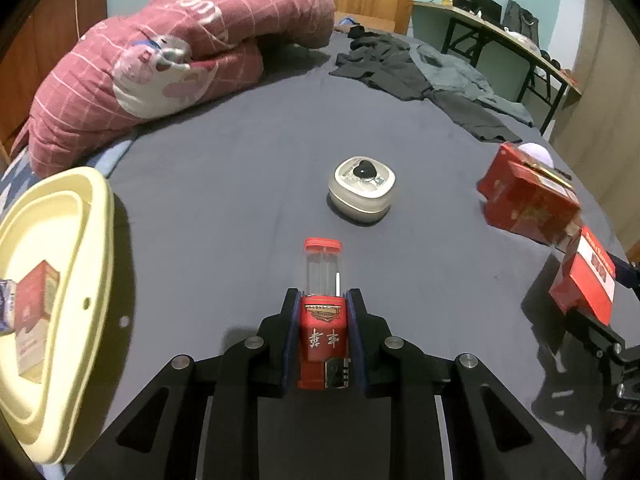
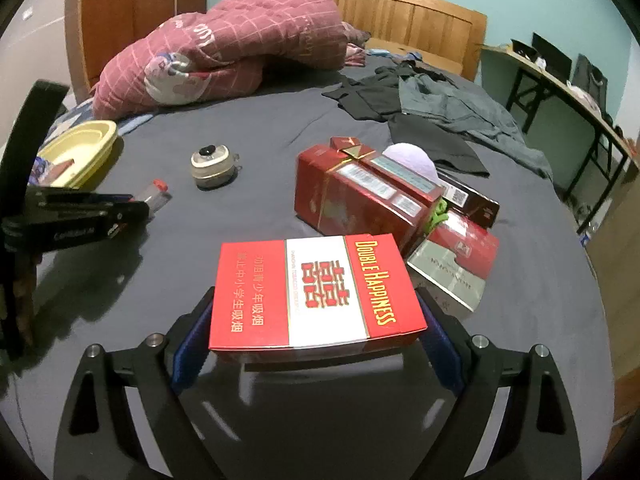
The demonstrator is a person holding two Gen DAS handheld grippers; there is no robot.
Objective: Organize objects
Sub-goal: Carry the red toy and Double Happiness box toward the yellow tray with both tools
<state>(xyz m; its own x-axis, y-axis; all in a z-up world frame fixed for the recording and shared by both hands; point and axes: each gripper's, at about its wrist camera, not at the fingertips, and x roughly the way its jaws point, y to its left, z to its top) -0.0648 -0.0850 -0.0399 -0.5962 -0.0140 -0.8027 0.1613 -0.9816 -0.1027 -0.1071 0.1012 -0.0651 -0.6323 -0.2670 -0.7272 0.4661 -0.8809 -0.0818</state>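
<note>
My left gripper (image 1: 323, 296) is shut on a small red lighter-like container with a clear tube and red cap (image 1: 323, 280), held above the dark bedsheet; it also shows in the right wrist view (image 2: 154, 196). My right gripper (image 2: 316, 300) is shut on a red and white "Double Happiness" box (image 2: 316, 292), also seen in the left wrist view (image 1: 586, 276). A cream tray (image 1: 76, 240) at the left holds a red box (image 1: 34, 312). A grey square tin (image 1: 362, 188) lies mid-bed.
A pile of red cartons (image 2: 360, 196), a black box (image 2: 472, 200) and a lilac round thing (image 2: 412, 158) lie right of centre. A pink quilt (image 2: 240, 40) and dark clothes (image 2: 440, 100) lie at the back. A desk (image 2: 560, 92) stands right.
</note>
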